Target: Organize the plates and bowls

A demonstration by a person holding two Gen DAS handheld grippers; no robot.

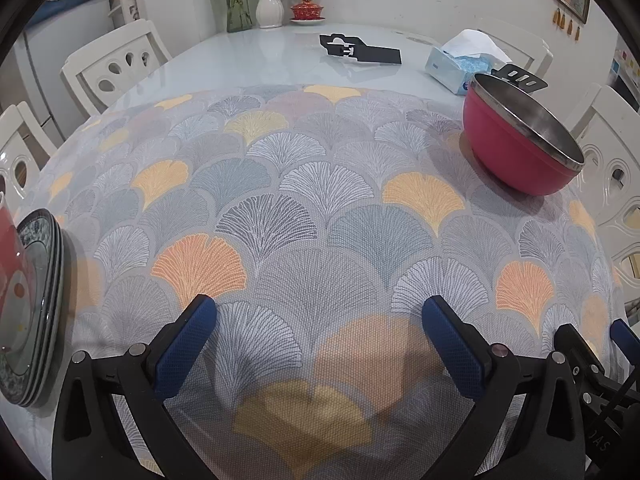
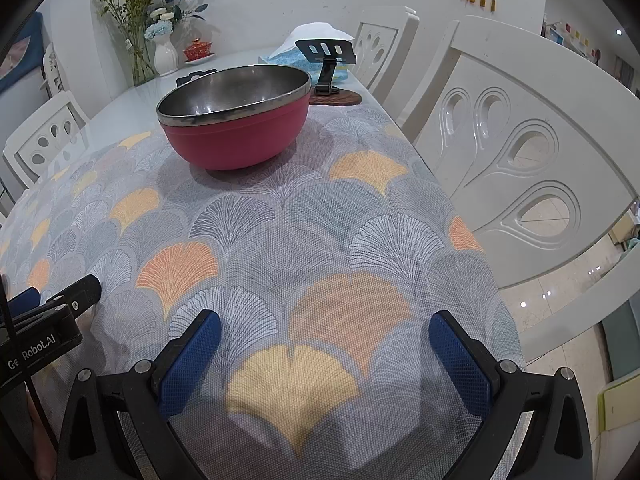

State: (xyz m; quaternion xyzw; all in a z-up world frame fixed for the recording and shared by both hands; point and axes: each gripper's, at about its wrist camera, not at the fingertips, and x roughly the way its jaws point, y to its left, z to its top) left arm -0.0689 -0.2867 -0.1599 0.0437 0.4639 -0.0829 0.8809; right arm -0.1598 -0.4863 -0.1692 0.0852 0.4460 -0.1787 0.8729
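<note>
A red bowl with a steel inside [image 1: 520, 140] stands upright on the patterned cloth at the far right; in the right wrist view it [image 2: 236, 120] stands ahead, left of centre. A stack of blue-rimmed plates [image 1: 40, 308] with a red-and-white bowl [image 1: 10, 272] on top sits at the left edge. My left gripper [image 1: 318, 320] is open and empty over the cloth. My right gripper [image 2: 325, 334] is open and empty, well short of the red bowl.
The fan-patterned cloth [image 1: 304, 208] covers the near end of a white table [image 1: 272, 52]. A tissue box [image 1: 456, 64], a black phone stand [image 2: 326, 60], a black flat part [image 1: 358, 50], vases [image 1: 270, 8] and a red lidded cup [image 1: 307, 10] stand at the back. White chairs [image 2: 532, 140] ring the table.
</note>
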